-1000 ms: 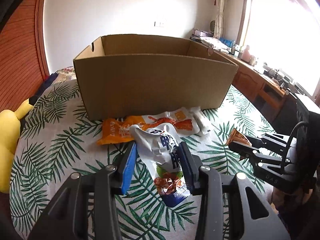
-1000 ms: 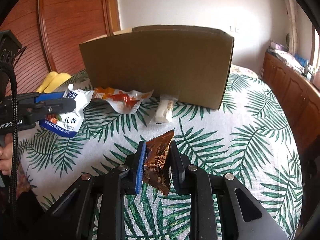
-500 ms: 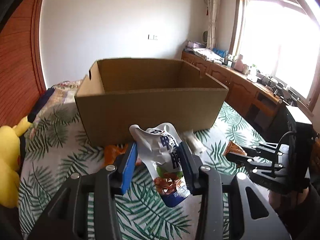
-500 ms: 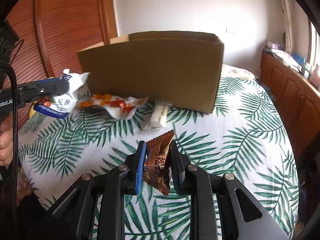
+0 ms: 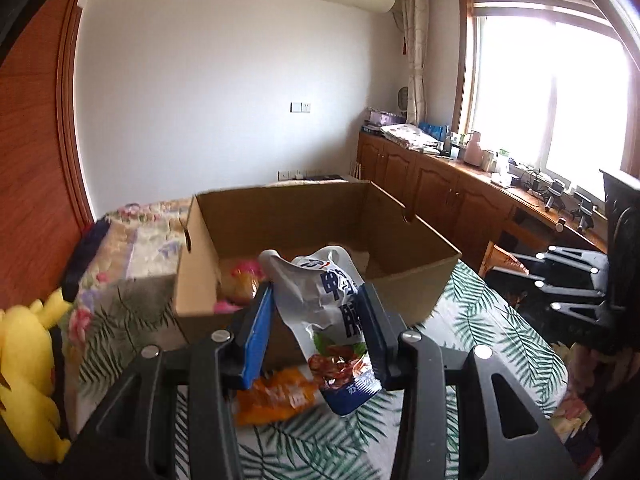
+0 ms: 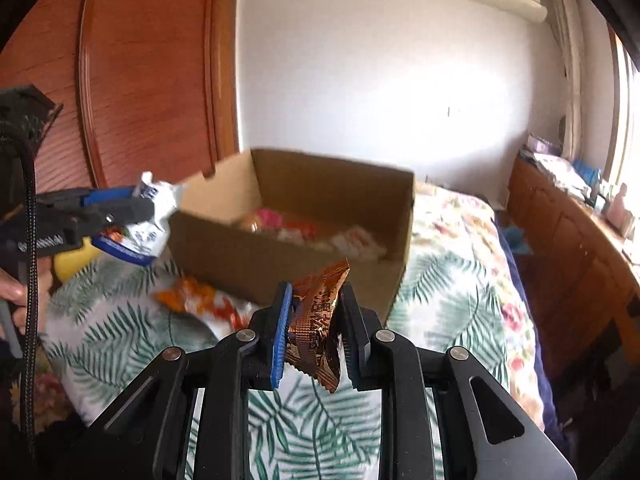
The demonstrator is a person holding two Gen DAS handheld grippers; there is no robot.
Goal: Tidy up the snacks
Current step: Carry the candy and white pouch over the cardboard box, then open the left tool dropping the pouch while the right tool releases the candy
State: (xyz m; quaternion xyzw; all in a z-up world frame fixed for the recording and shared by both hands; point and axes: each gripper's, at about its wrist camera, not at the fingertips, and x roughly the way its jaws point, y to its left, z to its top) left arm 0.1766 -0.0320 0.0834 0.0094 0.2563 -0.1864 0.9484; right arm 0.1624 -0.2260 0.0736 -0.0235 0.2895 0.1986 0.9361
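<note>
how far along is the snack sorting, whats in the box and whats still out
Partly done. The cardboard box already holds several snacks. In hand: the left gripper is shut on a white and blue pouch, and the right gripper is shut on a brown wrapper, both near the box. Left: an orange packet lies on the leaf-print cover in front of the box.

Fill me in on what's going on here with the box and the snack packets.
A person is sorting snacks into the open cardboard box on the leaf-print cloth, with a gripper in each hand. The left gripper is shut on a white and blue pouch, and the right gripper is shut on a small brown wrapper. Both are held up in front of the box. Some snacks already lie inside, and an orange packet lies on the cloth.
</note>
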